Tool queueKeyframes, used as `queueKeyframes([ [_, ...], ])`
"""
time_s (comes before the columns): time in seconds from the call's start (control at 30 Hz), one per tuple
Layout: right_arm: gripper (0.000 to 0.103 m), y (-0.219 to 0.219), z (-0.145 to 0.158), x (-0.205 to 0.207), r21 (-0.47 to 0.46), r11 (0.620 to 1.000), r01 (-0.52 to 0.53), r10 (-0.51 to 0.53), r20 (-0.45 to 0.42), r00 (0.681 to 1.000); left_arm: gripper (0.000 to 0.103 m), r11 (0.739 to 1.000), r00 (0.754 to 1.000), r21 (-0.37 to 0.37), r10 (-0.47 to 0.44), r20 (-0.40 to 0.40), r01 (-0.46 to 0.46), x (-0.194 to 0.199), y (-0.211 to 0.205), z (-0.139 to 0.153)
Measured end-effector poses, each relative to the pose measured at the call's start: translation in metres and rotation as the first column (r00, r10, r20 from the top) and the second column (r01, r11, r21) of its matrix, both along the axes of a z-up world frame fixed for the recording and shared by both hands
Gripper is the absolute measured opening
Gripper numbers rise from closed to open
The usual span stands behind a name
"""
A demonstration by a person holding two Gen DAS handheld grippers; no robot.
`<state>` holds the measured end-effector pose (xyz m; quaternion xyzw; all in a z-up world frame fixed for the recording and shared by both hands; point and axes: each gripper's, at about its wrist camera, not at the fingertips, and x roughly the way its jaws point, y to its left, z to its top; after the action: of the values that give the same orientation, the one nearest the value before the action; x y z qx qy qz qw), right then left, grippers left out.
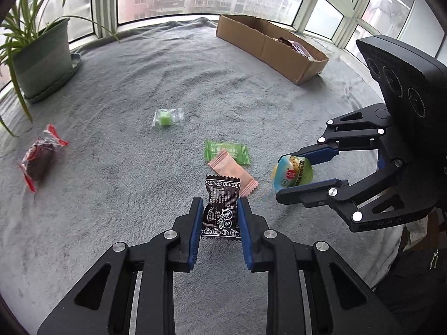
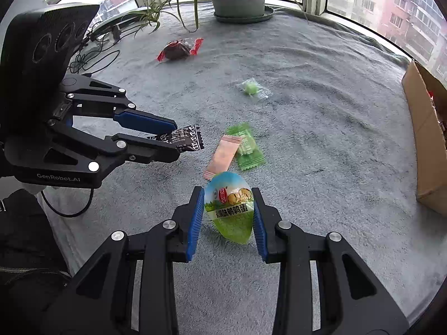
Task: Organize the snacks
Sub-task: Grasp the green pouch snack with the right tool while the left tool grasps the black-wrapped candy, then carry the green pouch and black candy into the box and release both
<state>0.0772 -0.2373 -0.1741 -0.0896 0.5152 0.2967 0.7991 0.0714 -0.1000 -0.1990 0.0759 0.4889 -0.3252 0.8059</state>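
Over the grey blanket (image 1: 117, 89) on the worktop, I have both tools tipped steeply downward, each one pinching a snack. My left hand-held gripper (image 1: 220, 215) is clamped on a dark brown sachet (image 1: 222, 209); its blue pads (image 1: 197, 223) press the wrapper's two long edges, and the crimped top sticks out past the fingertips. From the other camera that same left hand-held gripper (image 2: 174, 138) reaches in from the left edge, fingers nearly level in the picture, with the dark brown sachet (image 2: 187, 139) poking out of the tips and hanging clear of the blanket (image 2: 321, 97). My right hand-held gripper (image 2: 227, 212) grips a green and blue egg-shaped pack (image 2: 229, 206) between its pads, pointed end towards the camera. In the left view the right hand-held gripper (image 1: 290, 176) comes in from the right, one finger above and one below the egg-shaped pack (image 1: 292, 174). Just beyond both tools lie a pink sachet (image 1: 233, 171) overlapping a green sachet (image 1: 226, 150), touching each other. Farther out sits a clear-wrapped green candy (image 1: 166, 118), and well to the left a red-ended dark snack (image 1: 39, 157). A cardboard box (image 1: 268, 47) stands at the far right by the window, with a dark packet inside. A potted plant (image 1: 42, 58) sits at the far left corner.
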Motion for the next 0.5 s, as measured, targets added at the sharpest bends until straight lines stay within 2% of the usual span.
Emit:
queueKeyframes([
  [0.27,0.034,-0.046,0.027,0.017,0.025,0.992,0.122,-0.123,0.065,0.99,0.023,0.999,1.0,-0.05,0.015,0.016,-0.014,0.015,-0.009,0.017],
  [0.5,0.034,-0.11,0.053,0.038,0.039,0.961,0.273,-0.276,0.129,0.953,0.023,0.996,0.999,-0.091,0.005,0.05,0.0,0.035,-0.031,0.036],
])
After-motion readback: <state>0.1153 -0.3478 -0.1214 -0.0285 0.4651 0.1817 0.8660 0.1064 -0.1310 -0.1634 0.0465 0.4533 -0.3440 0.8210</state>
